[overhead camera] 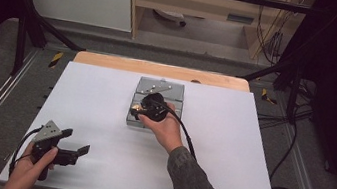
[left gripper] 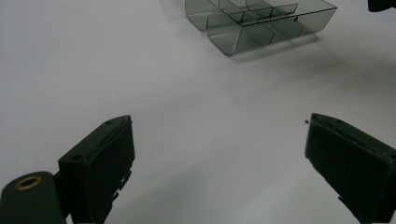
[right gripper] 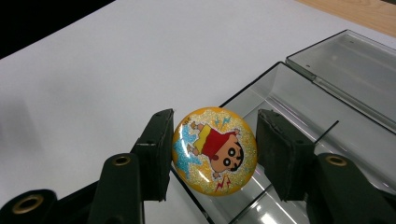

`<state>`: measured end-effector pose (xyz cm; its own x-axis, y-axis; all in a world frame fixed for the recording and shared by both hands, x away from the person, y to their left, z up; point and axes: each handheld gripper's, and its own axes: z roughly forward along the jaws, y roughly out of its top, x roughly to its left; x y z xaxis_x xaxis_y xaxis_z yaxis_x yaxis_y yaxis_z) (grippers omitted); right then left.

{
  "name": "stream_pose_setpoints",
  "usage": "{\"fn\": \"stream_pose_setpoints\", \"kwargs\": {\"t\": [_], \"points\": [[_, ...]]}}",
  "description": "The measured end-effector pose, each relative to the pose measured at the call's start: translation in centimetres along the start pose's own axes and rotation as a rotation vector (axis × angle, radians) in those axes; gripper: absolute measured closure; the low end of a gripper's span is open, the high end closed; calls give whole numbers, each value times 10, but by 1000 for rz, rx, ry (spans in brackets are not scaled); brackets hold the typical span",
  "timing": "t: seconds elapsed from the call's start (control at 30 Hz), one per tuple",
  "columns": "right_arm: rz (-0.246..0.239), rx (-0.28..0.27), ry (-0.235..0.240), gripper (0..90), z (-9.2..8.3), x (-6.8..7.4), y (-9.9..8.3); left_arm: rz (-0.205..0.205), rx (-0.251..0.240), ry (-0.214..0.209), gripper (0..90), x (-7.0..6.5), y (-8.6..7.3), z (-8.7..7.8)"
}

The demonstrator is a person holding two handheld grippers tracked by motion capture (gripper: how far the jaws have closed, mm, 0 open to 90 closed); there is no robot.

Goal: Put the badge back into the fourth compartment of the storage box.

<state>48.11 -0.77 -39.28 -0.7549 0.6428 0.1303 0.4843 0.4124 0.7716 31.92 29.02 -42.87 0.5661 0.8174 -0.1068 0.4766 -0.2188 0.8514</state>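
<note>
We saw a round, glittery cartoon badge (right gripper: 214,150) clamped between the closed right tongs (right gripper: 212,154), held over the clear compartment box (right gripper: 327,93) near the tabletop's (overhead camera: 102,115) far middle. The left tongs (left gripper: 219,158) rested wide open and empty near the front left corner.

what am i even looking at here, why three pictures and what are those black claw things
A person sits at a white table holding a hand-operated gripper in each hand. The wide picture is taken from above; the other two come from cameras riding on each gripper. The left gripper rests near the table's front edge, fingers apart, holding nothing. The right gripper is closed on a round glittery cartoon badge and holds it over a clear compartment box in the middle of the table.
</note>
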Motion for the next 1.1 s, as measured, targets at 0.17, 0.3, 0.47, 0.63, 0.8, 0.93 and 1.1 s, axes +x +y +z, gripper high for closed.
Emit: {"fn": "stream_pose_setpoints", "kwargs": {"t": [0.17,0.3,0.47,0.63,0.8,0.93,1.1], "points": [[13,3,8,478,4,1,-1,2,2,-2,85,0,0,1],[17,7,11,478,6,2,-1,2,3,-12,85,-1,0,1],[24,6,16,478,8,3,-1,2,2,-13,85,-1,0,1],[25,10,17,477,9,4,-1,6,2,-10,85,-1,0,1],[20,25,4,477,8,1,-1,5,1,-10,85,-1,0,1],[23,34,-6,477,9,-1,-3,6,1,-11,85,-1,0,1],[12,46,-14,422,12,1,-4,7,1,-11,87,-2,0,1]]}}
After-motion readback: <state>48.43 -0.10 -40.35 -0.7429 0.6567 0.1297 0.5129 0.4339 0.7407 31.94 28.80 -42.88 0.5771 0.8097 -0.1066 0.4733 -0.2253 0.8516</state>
